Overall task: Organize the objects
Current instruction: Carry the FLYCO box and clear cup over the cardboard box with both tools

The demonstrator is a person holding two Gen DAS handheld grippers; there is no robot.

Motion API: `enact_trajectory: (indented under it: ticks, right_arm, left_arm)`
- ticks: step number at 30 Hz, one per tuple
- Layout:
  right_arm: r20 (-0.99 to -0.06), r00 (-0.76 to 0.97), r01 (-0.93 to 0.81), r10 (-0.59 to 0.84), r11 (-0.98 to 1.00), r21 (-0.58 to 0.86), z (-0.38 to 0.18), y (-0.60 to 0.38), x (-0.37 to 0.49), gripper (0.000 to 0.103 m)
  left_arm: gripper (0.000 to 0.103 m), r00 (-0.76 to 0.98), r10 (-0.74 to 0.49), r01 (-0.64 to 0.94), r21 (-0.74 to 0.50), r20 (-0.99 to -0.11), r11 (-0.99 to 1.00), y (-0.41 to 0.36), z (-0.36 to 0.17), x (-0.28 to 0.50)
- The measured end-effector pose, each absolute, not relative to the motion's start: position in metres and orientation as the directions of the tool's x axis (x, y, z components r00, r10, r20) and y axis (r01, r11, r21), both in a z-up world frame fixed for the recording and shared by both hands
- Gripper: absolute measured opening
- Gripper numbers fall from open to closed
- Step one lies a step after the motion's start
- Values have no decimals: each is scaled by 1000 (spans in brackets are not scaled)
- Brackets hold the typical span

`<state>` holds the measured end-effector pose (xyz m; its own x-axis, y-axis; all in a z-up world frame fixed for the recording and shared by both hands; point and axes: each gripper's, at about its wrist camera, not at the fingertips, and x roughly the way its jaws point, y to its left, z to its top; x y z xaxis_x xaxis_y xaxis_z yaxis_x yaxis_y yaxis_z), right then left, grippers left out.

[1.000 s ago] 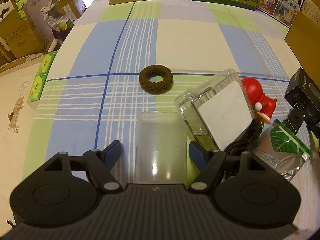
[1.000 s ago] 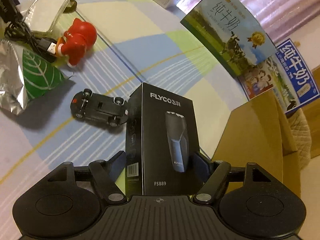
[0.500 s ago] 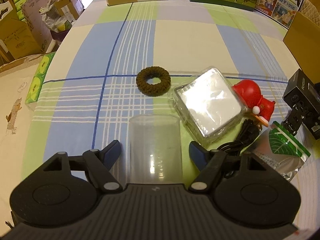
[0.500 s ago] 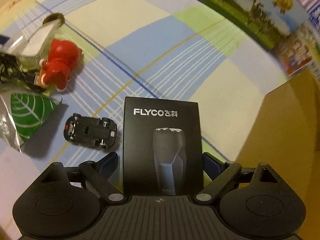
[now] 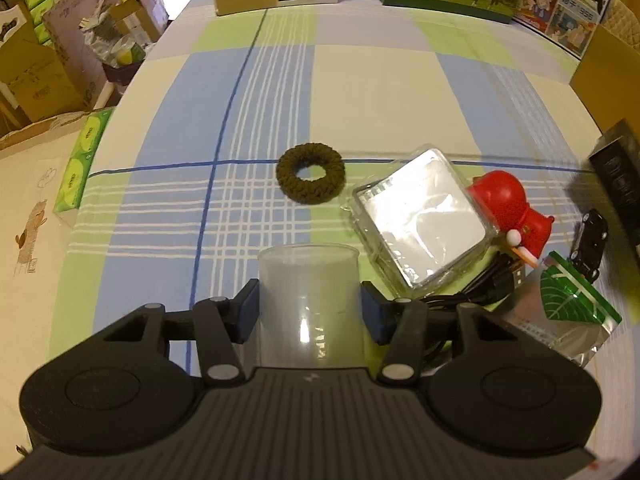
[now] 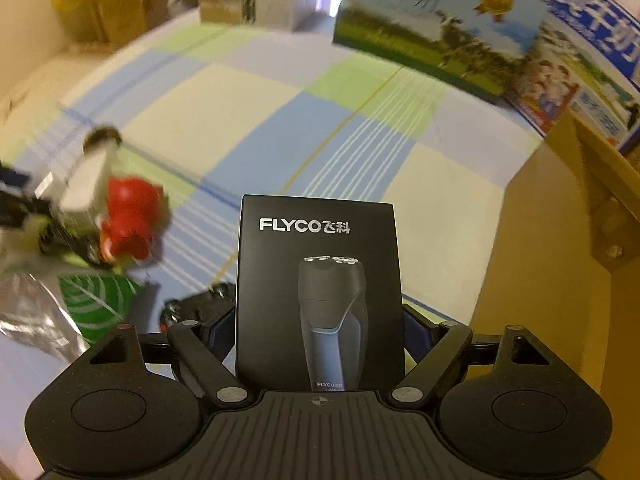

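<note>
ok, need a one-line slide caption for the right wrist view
Right gripper carries a black FLYCO shaver box above the plaid tablecloth, with a cardboard box at right.

Warm, even indoor light falls on the checked worktop [image 5: 360,80]; the left wrist view is sharp at centre, with straight edges bowed by fisheye distortion toward the dark corners. Glare whitens the clear plastic packet [image 5: 420,224] and streaks the clear cup [image 5: 308,288]. In the right wrist view the shaver box [image 6: 318,292] is crisp, while the red toy [image 6: 130,220] and everything left of the box smear with motion blur.
</note>
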<state>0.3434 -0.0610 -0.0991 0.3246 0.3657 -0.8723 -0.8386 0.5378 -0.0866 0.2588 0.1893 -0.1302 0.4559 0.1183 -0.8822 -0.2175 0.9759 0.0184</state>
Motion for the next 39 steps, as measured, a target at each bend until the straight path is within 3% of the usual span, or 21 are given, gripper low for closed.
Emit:
enact_trajectory:
  ticks: [8,16,25,34,39]
  right_arm:
    - [-827,332,-800,454,600,8,-65,-79,329,79]
    - [-771,362,-779,524,624,58,-36,-104,317,79]
    - [-703,425,-753,570,654,75,2,-155,316,79]
    - [-626,437,-713,646,673,197,38,-219,333,79]
    - [-614,496,-672,614,719,177,48,-253,351,79]
  left_arm:
    - [48,487,147,-256,20,-861,966,188,-107,244]
    - [48,579,98,-202,-26,-810,979,155,-61,241]
    - [48,659,5,-80,-64,-752,995,83,-24,258]
    - [48,706,-99,49,-92,-701,995,-2,1,285]
    - [48,721,-145,108,-96,-678,989,-46,12,300]
